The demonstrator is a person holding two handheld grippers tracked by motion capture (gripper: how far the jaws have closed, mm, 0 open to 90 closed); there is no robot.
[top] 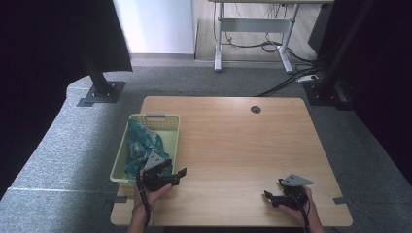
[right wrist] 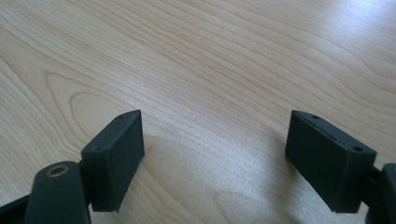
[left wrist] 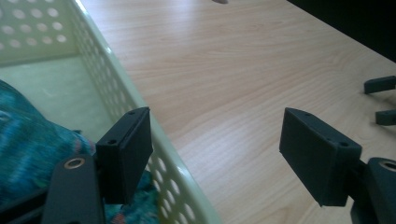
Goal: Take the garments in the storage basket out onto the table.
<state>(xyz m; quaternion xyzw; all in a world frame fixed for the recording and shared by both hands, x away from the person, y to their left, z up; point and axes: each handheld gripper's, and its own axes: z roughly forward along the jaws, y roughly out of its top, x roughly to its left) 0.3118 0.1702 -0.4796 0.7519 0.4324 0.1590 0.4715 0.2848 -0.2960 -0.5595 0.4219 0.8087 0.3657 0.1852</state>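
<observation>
On the wooden worktop (top: 233, 141) a pale yellow perforated plastic basket (top: 171, 127) sits at the left edge, and a teal patterned cloth (top: 143, 143) lies crumpled inside it, against its near and left side. The left hand-held gripper (top: 179, 175) is held just beside the basket's near right corner. In the left gripper view its jaws stand wide apart with nothing between them: one jaw hangs over the basket's inside, just above the cloth (left wrist: 28, 140), and the other over bare wood, so that the basket wall (left wrist: 116, 79) runs between the two. The right hand-held gripper (top: 270, 198) is low over the near right part of the worktop, well apart from the basket. Its jaws are also spread wide and empty, with only wood grain (right wrist: 210, 70) beneath them.
</observation>
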